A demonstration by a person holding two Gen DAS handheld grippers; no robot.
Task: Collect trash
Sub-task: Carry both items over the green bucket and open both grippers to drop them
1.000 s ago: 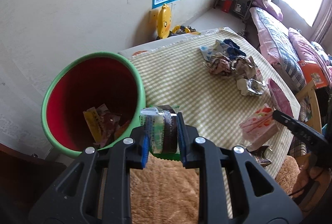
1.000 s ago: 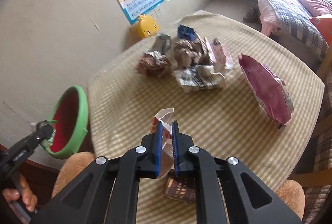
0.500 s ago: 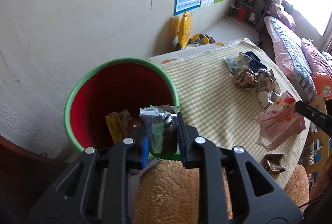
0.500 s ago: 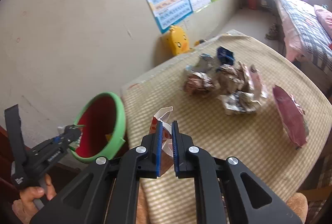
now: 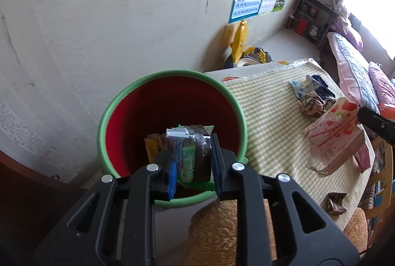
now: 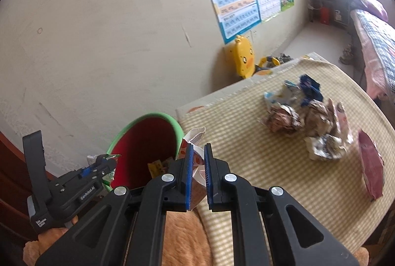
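My left gripper (image 5: 193,160) is shut on a green and silver cookie packet (image 5: 191,155), held over the mouth of the green-rimmed red bin (image 5: 170,103), where a few wrappers lie at the bottom. The same left gripper (image 6: 98,167) appears at the bin's near rim in the right wrist view. My right gripper (image 6: 197,167) is shut on a pink strawberry carton (image 6: 195,155), hanging between the bin (image 6: 145,135) and the checked table (image 6: 246,157). That carton (image 5: 333,135) shows at the right of the left wrist view. Crumpled wrappers (image 6: 303,118) lie in a heap on the table.
A dark red snack bag (image 6: 370,167) lies at the table's right edge. A small brown wrapper (image 5: 334,201) sits near the front edge. A fuzzy tan cushion (image 5: 222,229) is below both grippers. A yellow duck toy (image 6: 243,58) stands by the wall; a bed (image 6: 377,44) is far right.
Both grippers moved left toward the bin. The cookie packet went from beside the bin's rim to over its opening. The strawberry carton rose off the table and came close to the bin.
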